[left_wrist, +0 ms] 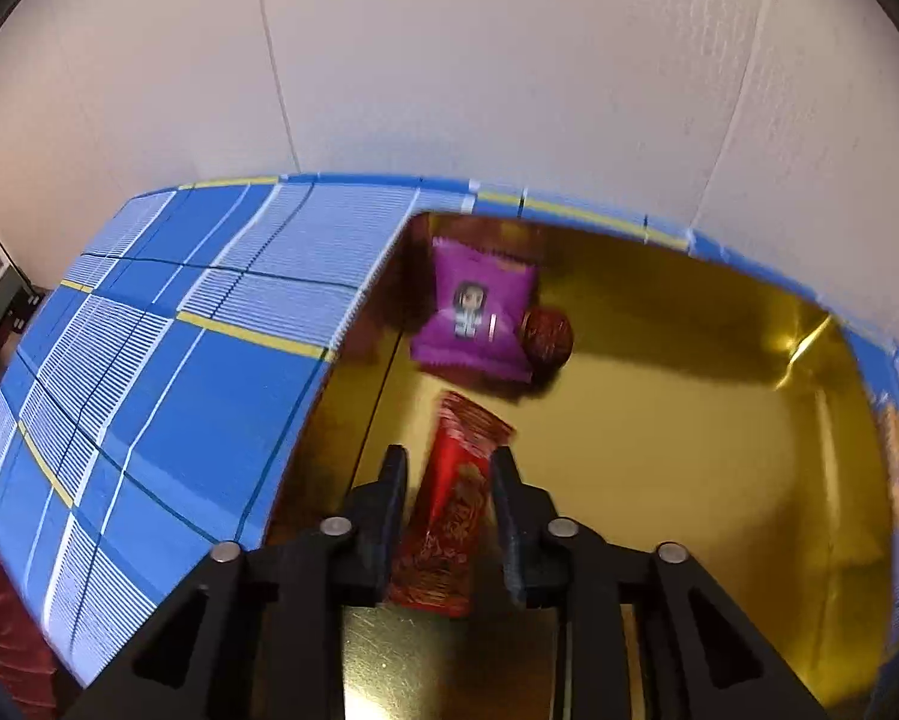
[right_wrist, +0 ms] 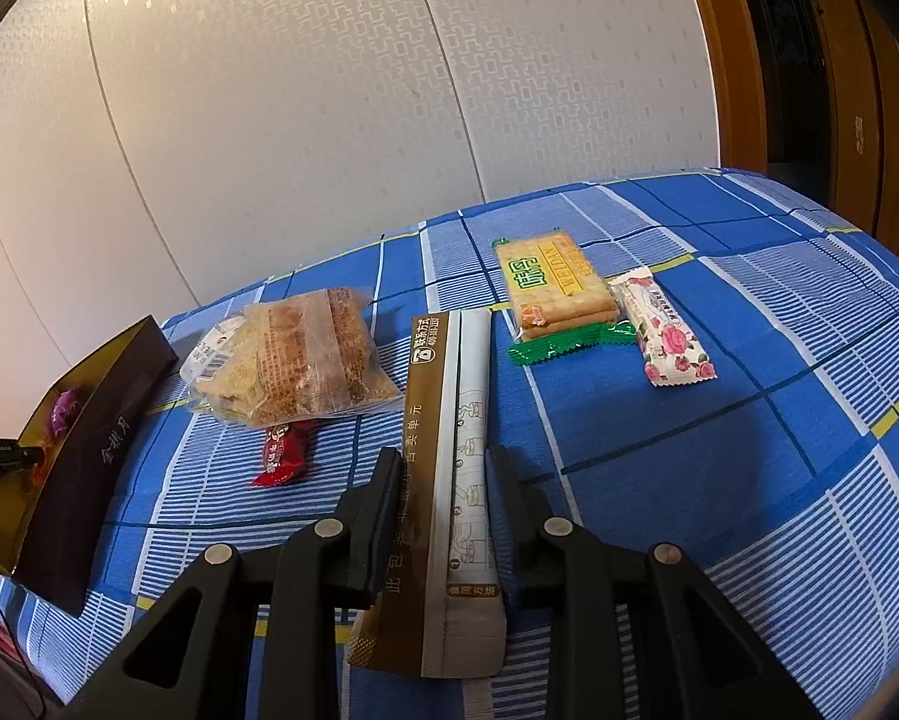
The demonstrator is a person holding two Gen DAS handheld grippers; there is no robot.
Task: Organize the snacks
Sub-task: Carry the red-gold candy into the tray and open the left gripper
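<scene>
Left claw (left_wrist: 446, 462) clamps red packet (left_wrist: 449, 498); right claw (right_wrist: 443, 462) clamps long sachet (right_wrist: 449, 456)

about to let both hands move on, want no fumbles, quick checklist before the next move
1. Left gripper over the gold box: ok.
2. Red snack packet between its fingers: ok, though contact cannot tell.
3. Bare spot in the box beside the purple packet: ok.
4. Right gripper shut on the long brown and white sachet: ok.
5. Sachet lifted clear of the blue checked cloth: cannot tell.

pouch (left_wrist: 476, 315) and ball (left_wrist: 547, 337) in box (left_wrist: 719, 450), box left of snacks (right_wrist: 296, 360)
</scene>
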